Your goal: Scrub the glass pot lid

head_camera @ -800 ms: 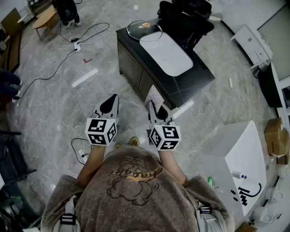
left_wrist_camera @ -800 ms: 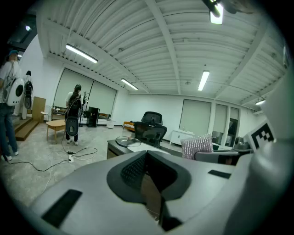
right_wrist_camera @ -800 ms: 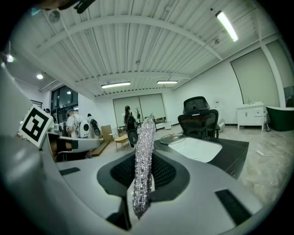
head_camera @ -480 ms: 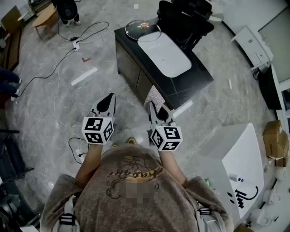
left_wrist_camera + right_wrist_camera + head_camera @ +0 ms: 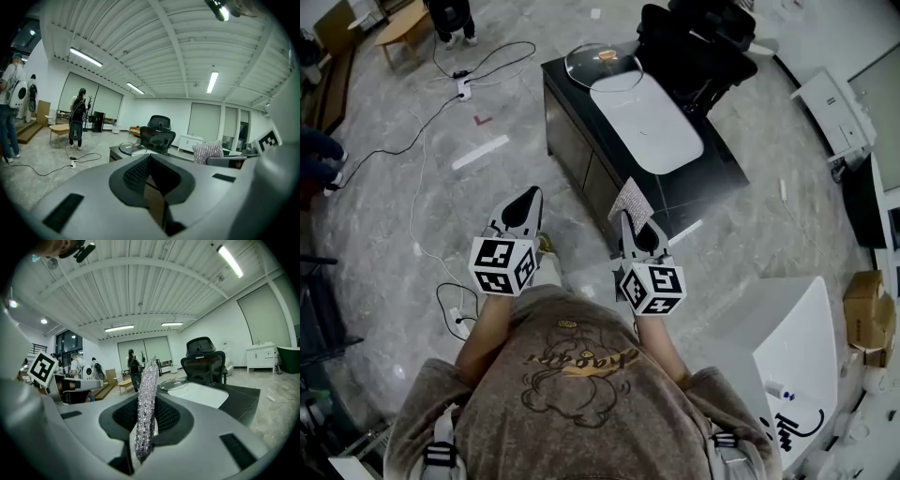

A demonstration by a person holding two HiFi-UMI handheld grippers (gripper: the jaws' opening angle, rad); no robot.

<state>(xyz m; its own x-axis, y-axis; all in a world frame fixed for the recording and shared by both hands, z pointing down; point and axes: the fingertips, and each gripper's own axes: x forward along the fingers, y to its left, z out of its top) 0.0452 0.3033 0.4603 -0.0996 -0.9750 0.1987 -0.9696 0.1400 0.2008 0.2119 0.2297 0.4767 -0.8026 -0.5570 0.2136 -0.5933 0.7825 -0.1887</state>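
Note:
The glass pot lid (image 5: 602, 64) lies at the far end of a dark low table (image 5: 712, 173), beside a white oval basin (image 5: 647, 111). My right gripper (image 5: 633, 217) is shut on a silvery sparkling scrub cloth (image 5: 630, 199), which stands upright between the jaws in the right gripper view (image 5: 146, 404). My left gripper (image 5: 522, 211) is shut with nothing in it (image 5: 149, 158). Both are held level in front of the person, short of the table's near corner. The lid (image 5: 131, 148) shows well ahead of the left jaws, and the lid (image 5: 172, 384) also shows past the cloth.
A black office chair (image 5: 703, 42) stands behind the table. A white table (image 5: 797, 337) is at the right, with cardboard boxes (image 5: 867, 300) beyond it. Cables and a power strip (image 5: 461, 89) lie on the grey floor to the left. People stand far off at the left (image 5: 77, 119).
The person has stepped slightly and the view has shifted a little. Both grippers stay side by side, the right still holding the cloth.

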